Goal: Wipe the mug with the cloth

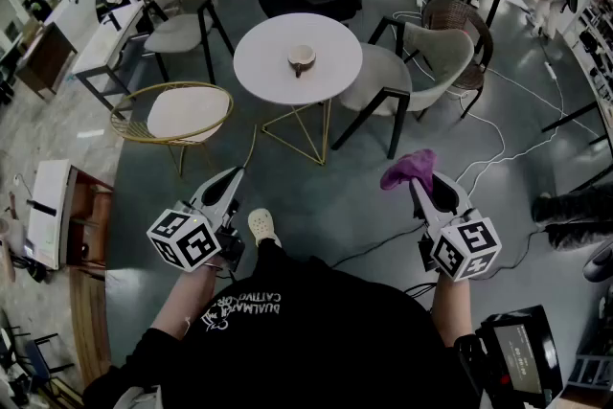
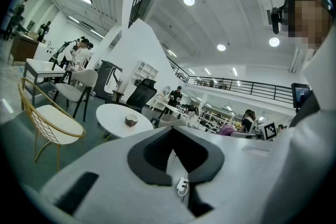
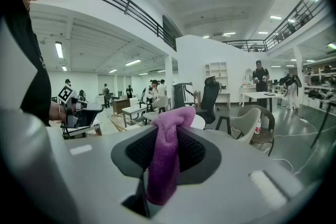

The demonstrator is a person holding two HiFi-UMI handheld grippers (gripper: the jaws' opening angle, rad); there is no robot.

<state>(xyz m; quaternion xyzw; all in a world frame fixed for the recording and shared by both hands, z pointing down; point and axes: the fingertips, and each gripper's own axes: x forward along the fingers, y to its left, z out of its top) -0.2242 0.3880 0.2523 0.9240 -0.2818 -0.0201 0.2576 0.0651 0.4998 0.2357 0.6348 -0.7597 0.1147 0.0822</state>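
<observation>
Only txt: white print [image 1: 251, 309] on person's black shirt [image 1: 316, 340], near centre, upside down & too blurry to read for sure. Nothing else legible.

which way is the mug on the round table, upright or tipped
Upright. The mug stands on its base on the round white table, with its open rim facing up in the head view.

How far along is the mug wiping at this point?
Done: the cloth is clamped in the right gripper. In hand: only that grip; the left gripper is shut and empty. Left: the mug sits on the round table, well ahead of both grippers, so the approach and the wiping itself remain.
</observation>
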